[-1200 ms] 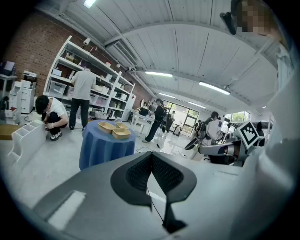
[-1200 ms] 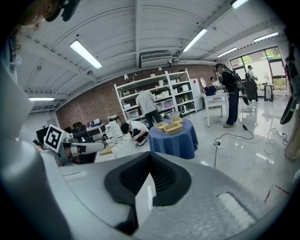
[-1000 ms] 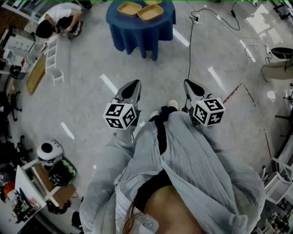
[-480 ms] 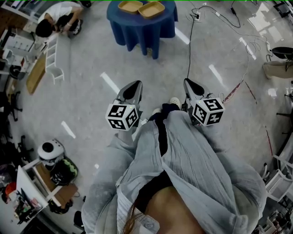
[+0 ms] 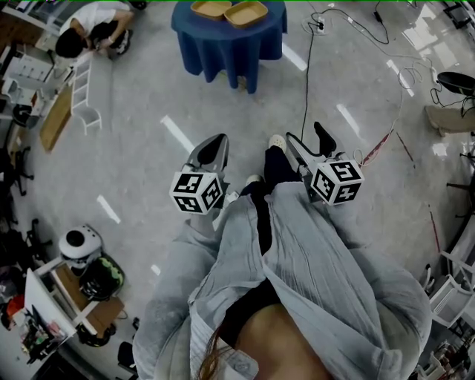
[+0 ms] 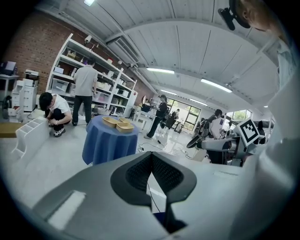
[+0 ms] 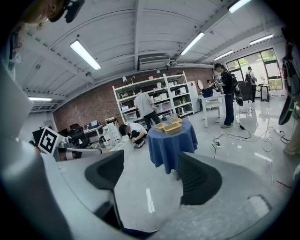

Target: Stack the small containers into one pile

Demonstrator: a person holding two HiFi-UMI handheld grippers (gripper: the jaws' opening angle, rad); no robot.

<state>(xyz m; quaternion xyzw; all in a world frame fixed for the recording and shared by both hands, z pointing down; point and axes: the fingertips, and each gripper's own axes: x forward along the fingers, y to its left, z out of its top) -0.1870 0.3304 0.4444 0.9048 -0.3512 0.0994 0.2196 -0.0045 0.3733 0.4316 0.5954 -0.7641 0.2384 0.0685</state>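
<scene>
The small containers (image 5: 246, 12) were plain tan yellow, on a deep blue tablecloth (image 5: 223, 44). The floor (image 5: 133, 119) was pale glossy grey with short white stripes (image 5: 177, 133). The left gripper (image 5: 220, 139) and the right gripper (image 5: 305, 133) were mid-grey with black ribbed pads (image 7: 199, 180), and each bore a cube (image 5: 197, 191) of black-and-white square markers. The person's shirt (image 5: 312, 260) was light grey (black showed beneath it). The far wall (image 7: 86, 110) was red-brown brick behind white shelves (image 7: 164, 91).

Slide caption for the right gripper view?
Right tongs, jaws just opened with nothing between them, face the distant blue-draped table carrying the tan containers.
</scene>
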